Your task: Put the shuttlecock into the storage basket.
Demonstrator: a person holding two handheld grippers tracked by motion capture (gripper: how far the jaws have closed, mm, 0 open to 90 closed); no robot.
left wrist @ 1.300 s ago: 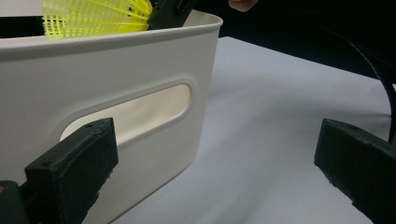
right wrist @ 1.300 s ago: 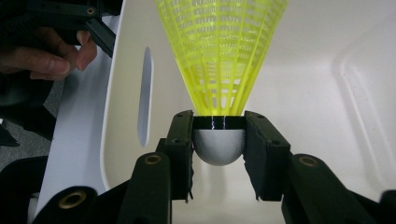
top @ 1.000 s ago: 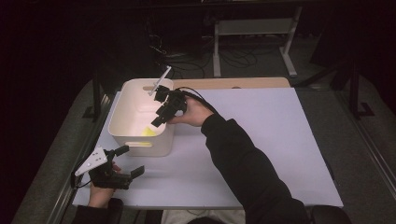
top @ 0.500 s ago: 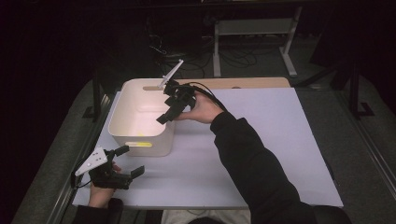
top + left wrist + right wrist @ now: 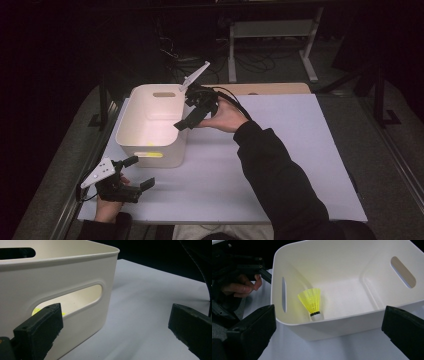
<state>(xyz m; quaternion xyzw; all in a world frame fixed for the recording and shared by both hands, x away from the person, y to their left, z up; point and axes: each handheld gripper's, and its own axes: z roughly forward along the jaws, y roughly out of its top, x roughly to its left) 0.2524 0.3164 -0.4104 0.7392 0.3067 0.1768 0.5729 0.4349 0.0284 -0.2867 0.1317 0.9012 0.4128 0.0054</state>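
A white table (image 5: 300, 150) carries a white bin (image 5: 150, 135) near its left side. The right gripper (image 5: 192, 116) hangs above the bin's right rim, its jaws spread wide with nothing between them. The left gripper (image 5: 131, 173) rests on the table just in front of the bin, its jaws also spread. Inside the bin a yellow shuttlecock (image 5: 312, 302) stands close to the wall, cork down

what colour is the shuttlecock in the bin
Yellow skirt, white cork: the shuttlecock shows best in the right gripper view.

No readable text, labels or numbers anywhere.
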